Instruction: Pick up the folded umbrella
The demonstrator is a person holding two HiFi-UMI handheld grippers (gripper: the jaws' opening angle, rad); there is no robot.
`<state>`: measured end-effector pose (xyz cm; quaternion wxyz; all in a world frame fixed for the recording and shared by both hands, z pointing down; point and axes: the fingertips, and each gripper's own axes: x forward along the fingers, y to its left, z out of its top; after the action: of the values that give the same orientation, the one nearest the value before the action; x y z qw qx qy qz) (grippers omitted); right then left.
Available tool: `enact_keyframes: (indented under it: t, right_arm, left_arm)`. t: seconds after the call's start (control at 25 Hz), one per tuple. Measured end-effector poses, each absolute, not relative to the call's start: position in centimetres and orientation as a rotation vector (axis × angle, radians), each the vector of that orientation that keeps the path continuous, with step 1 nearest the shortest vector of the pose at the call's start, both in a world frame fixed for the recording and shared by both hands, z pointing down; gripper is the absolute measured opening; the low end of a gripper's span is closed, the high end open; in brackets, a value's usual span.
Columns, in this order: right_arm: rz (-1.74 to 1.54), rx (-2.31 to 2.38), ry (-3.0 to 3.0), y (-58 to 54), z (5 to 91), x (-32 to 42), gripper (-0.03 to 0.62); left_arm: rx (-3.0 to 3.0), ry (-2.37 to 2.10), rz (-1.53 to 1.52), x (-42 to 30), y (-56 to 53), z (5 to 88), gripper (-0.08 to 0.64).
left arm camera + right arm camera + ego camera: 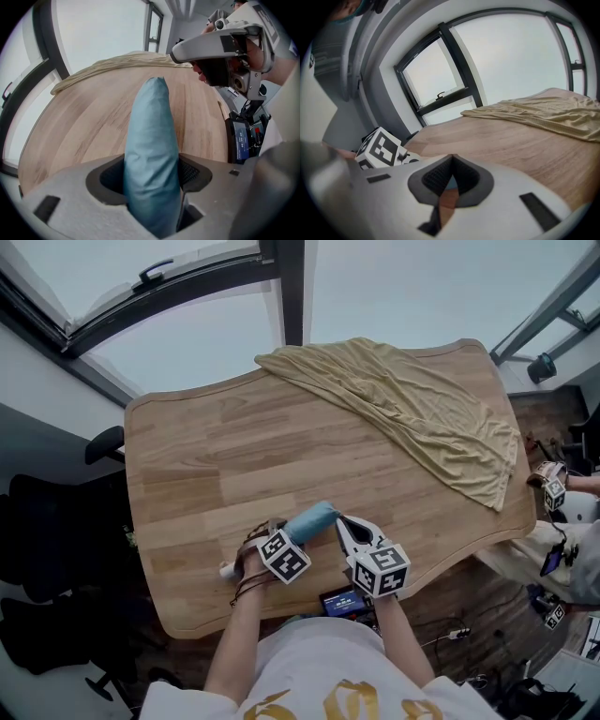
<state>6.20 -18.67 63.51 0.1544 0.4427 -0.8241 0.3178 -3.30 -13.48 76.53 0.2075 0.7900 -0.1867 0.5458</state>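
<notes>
The folded umbrella (314, 519) is a light blue roll with a white handle end (227, 569). It lies slantwise near the front edge of the wooden table (206, 465). My left gripper (292, 538) is shut on the middle of it. In the left gripper view the blue umbrella (151, 136) runs out between the jaws of the left gripper (152, 180) and points across the table. My right gripper (342, 524) hovers just right of the umbrella's far end, shut and holding nothing. In its own view the tips of the right gripper (451, 161) meet.
A beige cloth (412, 409) covers the table's far right corner. A black chair (103, 444) stands off the left edge. A small device with a lit screen (342, 601) sits below the front edge. Another person's hand with a marker cube (553, 491) is at the right.
</notes>
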Motion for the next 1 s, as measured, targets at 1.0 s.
enact_keyframes:
  t: [1.0]
  right_arm:
    - [0.844,1.273,-2.387,-18.4,62.3,7.5,0.011]
  left_arm:
    - [2.290,-0.661,1.274,-2.8,-14.7,73.0,0.298]
